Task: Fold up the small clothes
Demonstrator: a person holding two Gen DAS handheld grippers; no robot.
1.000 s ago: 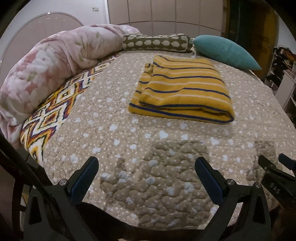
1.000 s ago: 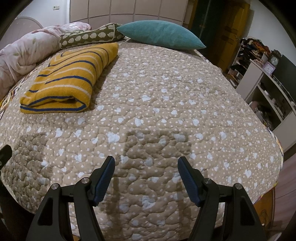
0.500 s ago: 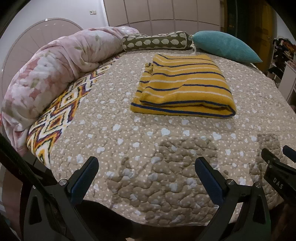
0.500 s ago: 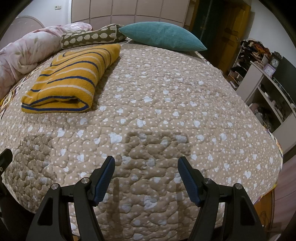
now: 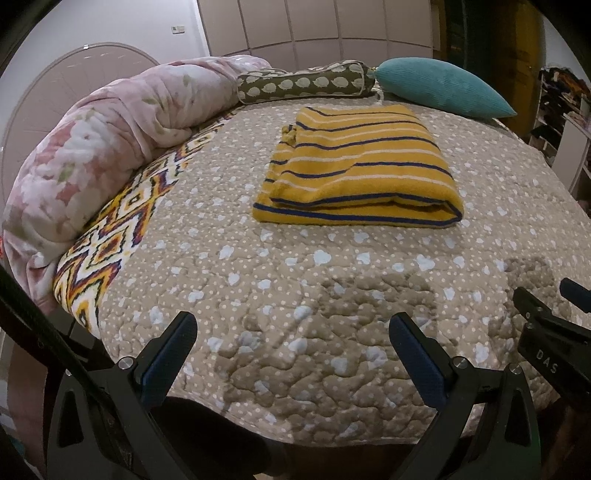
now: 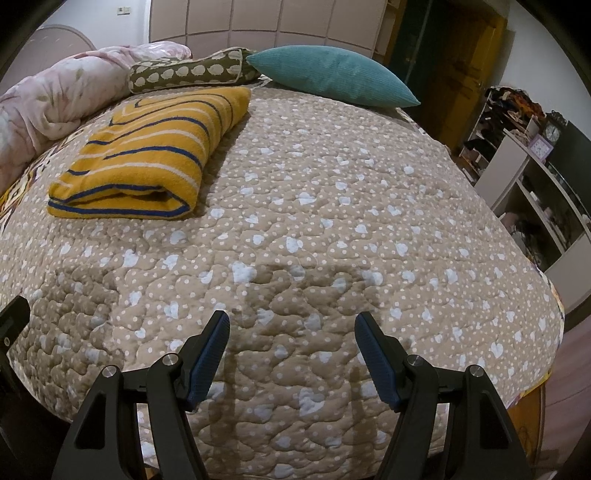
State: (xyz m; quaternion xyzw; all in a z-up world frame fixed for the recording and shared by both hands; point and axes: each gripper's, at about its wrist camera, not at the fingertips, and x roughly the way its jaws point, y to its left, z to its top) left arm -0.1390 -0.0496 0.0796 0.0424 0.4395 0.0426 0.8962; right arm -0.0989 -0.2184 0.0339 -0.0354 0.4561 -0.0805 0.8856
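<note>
Your left gripper (image 5: 291, 347) and right gripper (image 6: 291, 347): both spread wide, holding nothing, over bed's near edge. Folded yellow striped garment (image 5: 360, 170) lies ahead on quilted bedspread (image 6: 351, 221), near teal pillow (image 6: 332, 75).

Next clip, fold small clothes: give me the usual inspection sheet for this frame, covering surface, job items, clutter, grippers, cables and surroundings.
Surface: bed with a beige dotted quilt, wrinkled near the front edge.
Job's things: one yellow striped garment, folded, lying flat on the quilt, touched by neither gripper.
Clutter: pink floral blanket bunched along the left side; patterned bolster and teal pillow at the head.
Grippers: left gripper open, holding nothing, over the front edge; right gripper open, holding nothing, also at the front edge.
Cables: nothing seen.
Surroundings: panelled headboard behind; white shelves with small items on the right.
</note>
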